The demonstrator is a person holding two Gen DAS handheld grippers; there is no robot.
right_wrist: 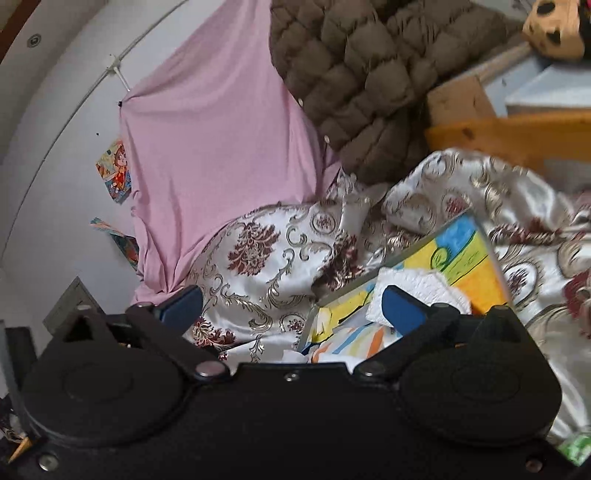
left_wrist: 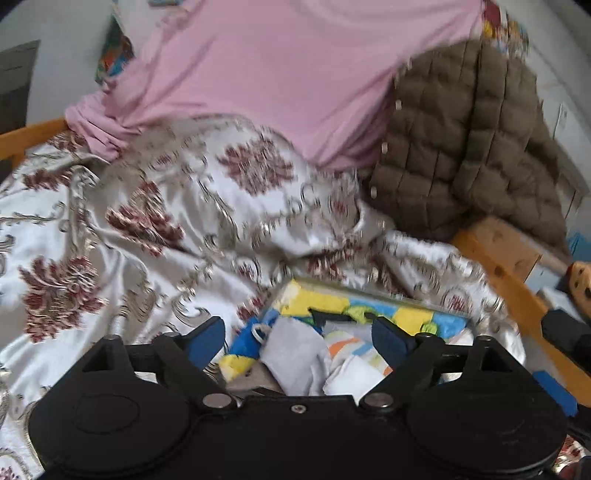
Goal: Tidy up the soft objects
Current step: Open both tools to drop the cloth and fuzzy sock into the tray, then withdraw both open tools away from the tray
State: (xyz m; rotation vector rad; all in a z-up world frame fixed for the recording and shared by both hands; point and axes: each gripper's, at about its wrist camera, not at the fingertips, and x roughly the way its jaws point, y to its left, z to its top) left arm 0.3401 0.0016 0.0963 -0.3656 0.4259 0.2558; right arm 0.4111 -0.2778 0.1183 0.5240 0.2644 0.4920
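A colourful storage box [left_wrist: 410, 314] with yellow, blue and green panels lies on a patterned bedspread [left_wrist: 122, 236]. Inside it are soft cloths: a grey one [left_wrist: 295, 354], a striped one [left_wrist: 354, 350] and a white one [right_wrist: 424, 288]. My left gripper [left_wrist: 299, 336] hovers above the box, jaws wide open, nothing between its blue pads. In the right wrist view the same box [right_wrist: 465, 251] sits at the right; my right gripper [right_wrist: 291, 306] is open above its near edge, also holding nothing.
A pink sheet [left_wrist: 277, 66] hangs against the wall behind the bed. A brown quilted jacket [left_wrist: 465, 140] lies heaped at the right beside a wooden bed frame [left_wrist: 517, 280]. A spotted plush toy [right_wrist: 554, 27] rests past the frame. Posters [right_wrist: 116, 171] hang on the wall.
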